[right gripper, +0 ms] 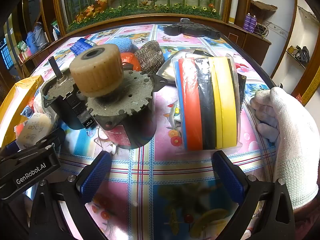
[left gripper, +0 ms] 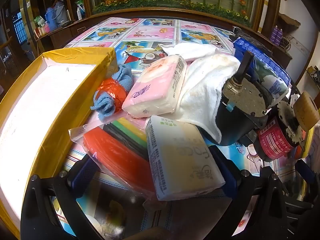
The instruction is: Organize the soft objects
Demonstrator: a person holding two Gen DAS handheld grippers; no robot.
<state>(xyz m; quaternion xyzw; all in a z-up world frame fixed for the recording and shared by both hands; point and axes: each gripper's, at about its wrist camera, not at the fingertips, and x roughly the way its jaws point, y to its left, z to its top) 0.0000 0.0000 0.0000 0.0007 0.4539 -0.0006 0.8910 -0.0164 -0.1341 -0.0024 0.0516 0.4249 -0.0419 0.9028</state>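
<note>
Left gripper: the left gripper (left gripper: pixel 154 178) stood with its blue-padded jaws spread wide, pressing on nothing, tipped down over the pile; the near end of a tissue pack lay between the pads.
Right gripper: the right gripper (right gripper: pixel 162 178) was likewise wide open, with only bare tablecloth (right gripper: pixel 144 170) between its pads.
Yellow-white tissue pack: this pack (left gripper: pixel 184 158) lay in the near middle of the left wrist view, long axis running near to far, its far end propped on the white towel (left gripper: pixel 202 92).
Pink tissue pack: the second pack (left gripper: pixel 158 86) lay farther off, tilted, long axis running from near left to far right, leaning on the same towel.
Blue cloth: a crumpled blue cloth (left gripper: pixel 112 98) lay left of the pink pack, wrapped about an orange foil ball (left gripper: pixel 114 92), just beside the box.
Yellow box: the open yellow box (left gripper: pixel 60 108) filled the left side, its white inside bare.
Bagged strips: a clear bag of red, black and yellow strips (right gripper: pixel 208 102) stood on edge at the right in the right wrist view, stripes running near to far.
Motors: two dusty motors (right gripper: pixel 120 100) sat left of that bag, shafts up.
Gloved hand: a white-gloved hand (right gripper: pixel 284 124) rested at the right edge, beside the bag.
</note>
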